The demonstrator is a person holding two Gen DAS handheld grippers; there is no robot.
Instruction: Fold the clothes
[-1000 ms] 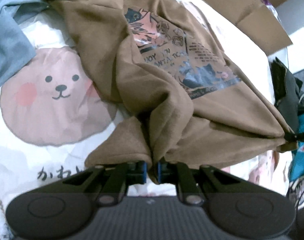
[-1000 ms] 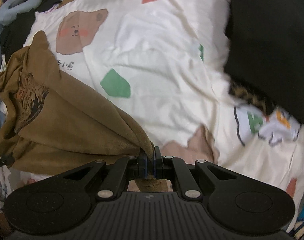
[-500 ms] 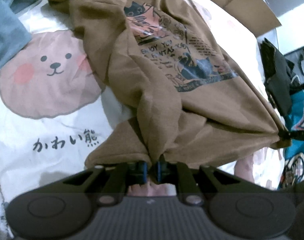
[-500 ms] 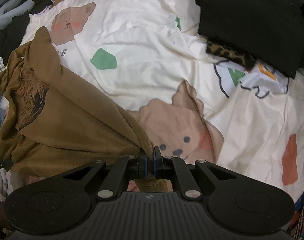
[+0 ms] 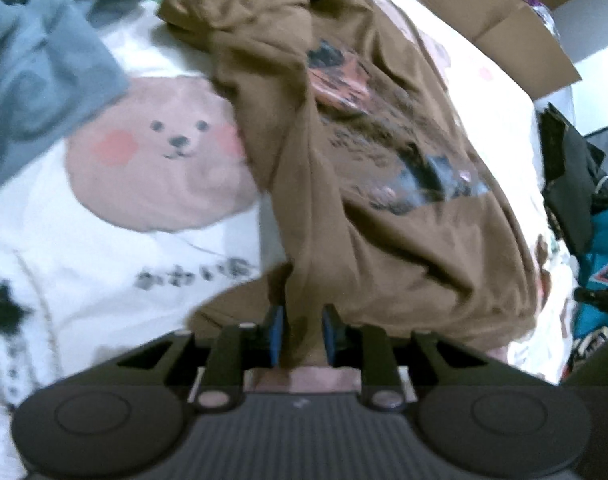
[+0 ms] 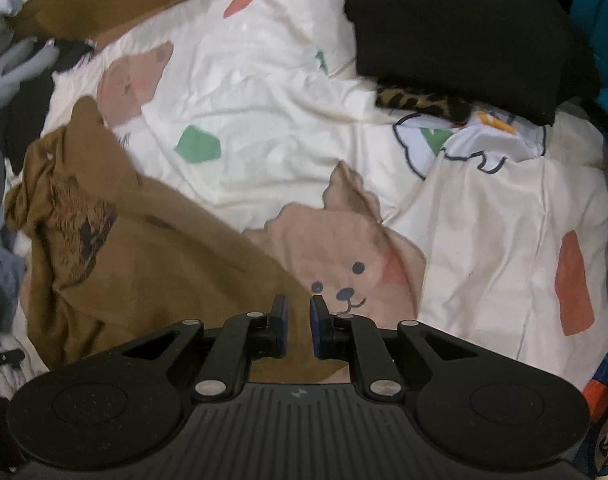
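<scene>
The brown cotton T-shirt with a printed cat graphic (image 5: 384, 184) lies crumpled on the cream bedsheet printed with pink bear faces and coloured patches (image 6: 263, 92). In the left wrist view the shirt runs from the top centre of the frame down to the gripper, its graphic facing up. In the right wrist view the same shirt (image 6: 143, 272) occupies the lower left, with one edge reaching the gripper.

The left gripper (image 5: 301, 334) points steeply downward. Its jaws are opening. A bunched fold of the shirt hem stands between the blue pads (image 5: 276, 334); whether the pads still touch the fabric cannot be told from the blurred frame, but a gap shows beside the right-hand pad.

The right gripper (image 6: 297, 328) also points steeply downward. Its jaws are opening. The blue pads (image 6: 318, 326) stand apart with clear space between them; the shirt fabric lies beneath and behind the gap, not pinched.

A grey-blue garment (image 5: 35, 64) lies at the upper left of the left wrist view, partly on the sheet. A folded black garment (image 6: 464, 28) rests at the upper right of the right wrist view, with a strip of leopard-print fabric (image 6: 420, 102) showing under its edge. Flattened brown cardboard (image 5: 500, 12) lies beyond the bed.
</scene>
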